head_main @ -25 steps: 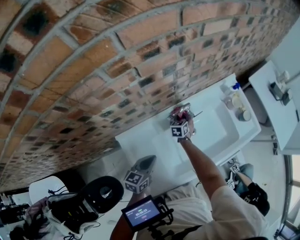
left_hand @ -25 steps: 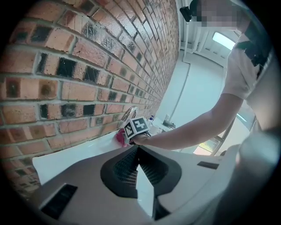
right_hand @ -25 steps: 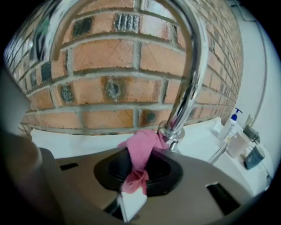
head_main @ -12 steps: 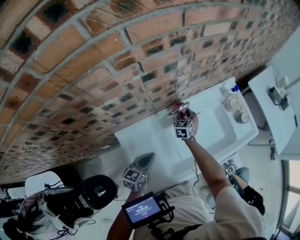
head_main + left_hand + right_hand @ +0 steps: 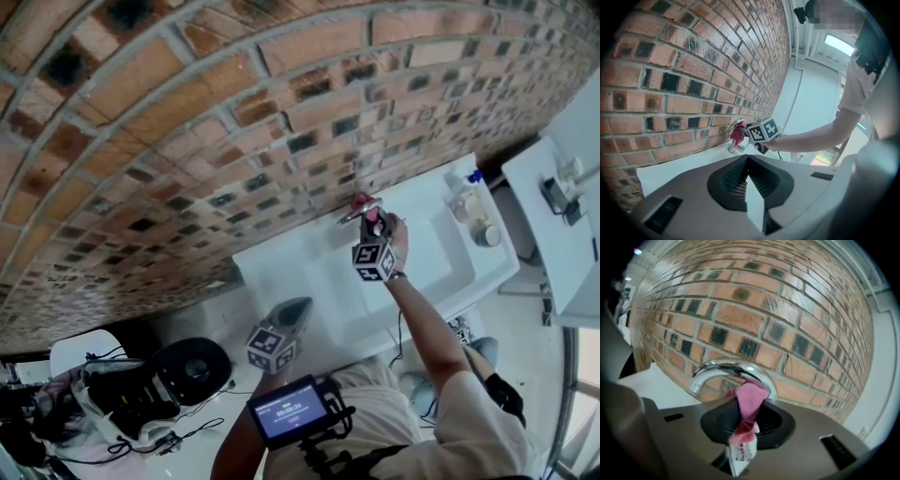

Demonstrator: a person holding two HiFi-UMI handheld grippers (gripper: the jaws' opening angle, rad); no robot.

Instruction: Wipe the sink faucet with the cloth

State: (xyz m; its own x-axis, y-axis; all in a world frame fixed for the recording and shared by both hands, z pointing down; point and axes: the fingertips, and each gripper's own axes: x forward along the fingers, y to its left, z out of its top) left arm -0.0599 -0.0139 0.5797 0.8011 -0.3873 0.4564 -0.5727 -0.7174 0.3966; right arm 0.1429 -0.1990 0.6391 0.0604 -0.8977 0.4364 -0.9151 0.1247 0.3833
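**Head view.** My right gripper reaches up to the chrome faucet, which is mounted at the back rim of the white sink under the brick wall. A pink cloth shows at the gripper's tip, against the spout. My left gripper hangs low by the sink's front edge, well apart from the faucet. Two small bottles stand at the sink's right end.

**Left gripper view.** I read the left jaws as pressed together with nothing between them. Beyond them, the right gripper's marker cube sits just beside the faucet, and the cloth is bunched at the spout.

**Right gripper view.** I read the right jaws as pinching the lower end of the cloth. Its upper fold rises from the jaws and touches the underside of the faucet's curved spout, near the right of the arch. Brick fills the background.
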